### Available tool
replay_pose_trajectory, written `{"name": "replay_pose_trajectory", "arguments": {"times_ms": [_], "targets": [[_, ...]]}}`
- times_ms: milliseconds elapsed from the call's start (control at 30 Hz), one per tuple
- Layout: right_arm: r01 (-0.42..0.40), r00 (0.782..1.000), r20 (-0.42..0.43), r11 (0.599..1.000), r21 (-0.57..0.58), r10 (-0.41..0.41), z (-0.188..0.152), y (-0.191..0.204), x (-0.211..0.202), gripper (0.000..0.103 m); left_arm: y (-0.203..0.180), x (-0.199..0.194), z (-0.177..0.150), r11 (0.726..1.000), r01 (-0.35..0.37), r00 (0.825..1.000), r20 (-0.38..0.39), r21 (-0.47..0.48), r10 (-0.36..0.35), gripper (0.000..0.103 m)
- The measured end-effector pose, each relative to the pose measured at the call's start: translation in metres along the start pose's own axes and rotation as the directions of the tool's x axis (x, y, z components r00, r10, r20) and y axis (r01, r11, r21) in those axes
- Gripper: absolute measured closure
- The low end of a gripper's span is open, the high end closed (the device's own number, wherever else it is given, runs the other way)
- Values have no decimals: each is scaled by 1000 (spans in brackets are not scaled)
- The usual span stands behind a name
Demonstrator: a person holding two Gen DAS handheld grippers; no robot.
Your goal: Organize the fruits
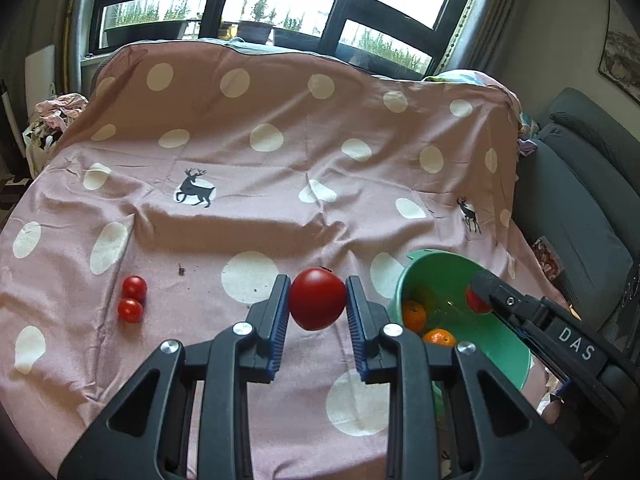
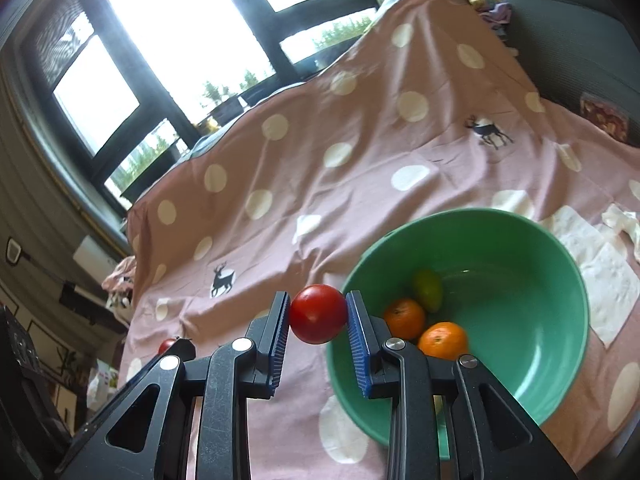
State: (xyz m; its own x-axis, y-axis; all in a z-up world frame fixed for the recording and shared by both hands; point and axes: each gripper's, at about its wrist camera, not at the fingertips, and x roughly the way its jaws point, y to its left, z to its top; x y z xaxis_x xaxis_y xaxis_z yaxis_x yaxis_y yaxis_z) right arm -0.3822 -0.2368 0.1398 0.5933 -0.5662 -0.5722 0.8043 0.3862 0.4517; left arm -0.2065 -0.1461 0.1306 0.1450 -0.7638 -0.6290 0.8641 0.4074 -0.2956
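Note:
My left gripper (image 1: 318,302) is shut on a red tomato (image 1: 317,299), held above the pink dotted cloth (image 1: 280,168) left of the green bowl (image 1: 500,344). My right gripper (image 2: 318,314) is shut on another red tomato (image 2: 318,314) over the green bowl's (image 2: 560,280) left rim; it shows in the left wrist view (image 1: 482,294) above the bowl. The bowl holds two oranges (image 2: 443,340) and a green fruit (image 2: 428,289). Two small tomatoes (image 1: 132,300) lie on the cloth at the left.
White paper napkins (image 2: 596,264) lie on the cloth right of the bowl. A grey sofa (image 1: 580,184) stands at the right. Windows and plant pots are behind the cloth-covered surface. A pile of clothes (image 1: 60,112) lies at the far left.

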Motion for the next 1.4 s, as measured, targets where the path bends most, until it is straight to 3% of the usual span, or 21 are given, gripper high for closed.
{"name": "replay_pose_trajectory", "arguments": {"times_ms": [267, 467, 867, 1100, 1167, 1233, 1333, 1400], "targets": [[148, 989, -6, 984, 95, -149, 4, -33, -11, 73, -42, 18, -14, 990, 125, 992, -34, 64, -123, 76], [200, 980, -41, 964, 176, -196, 5, -60, -11, 73, -66, 39, -27, 976, 201, 977, -95, 88, -193, 76], [265, 964, -87, 940, 214, -252, 2, -77, -6, 73, -83, 60, -42, 960, 254, 955, -186, 116, -230, 75], [308, 951, -109, 927, 216, -290, 2, -82, -3, 73, -84, 64, -46, 962, 248, 954, -201, 113, -222, 75], [316, 948, -111, 925, 211, -298, 3, -82, -3, 73, -85, 62, -45, 961, 249, 956, -189, 118, -224, 67], [319, 947, -102, 926, 202, -304, 3, -80, -4, 73, -84, 57, -45, 960, 254, 958, -166, 116, -233, 50], [316, 948, -88, 931, 183, -305, 4, -76, -6, 63, -81, 50, -42, 960, 259, 960, -142, 111, -242, 42], [312, 950, -75, 934, 175, -304, 5, -74, -7, 62, -77, 44, -40, 961, 251, 963, -132, 116, -236, 40]]}}
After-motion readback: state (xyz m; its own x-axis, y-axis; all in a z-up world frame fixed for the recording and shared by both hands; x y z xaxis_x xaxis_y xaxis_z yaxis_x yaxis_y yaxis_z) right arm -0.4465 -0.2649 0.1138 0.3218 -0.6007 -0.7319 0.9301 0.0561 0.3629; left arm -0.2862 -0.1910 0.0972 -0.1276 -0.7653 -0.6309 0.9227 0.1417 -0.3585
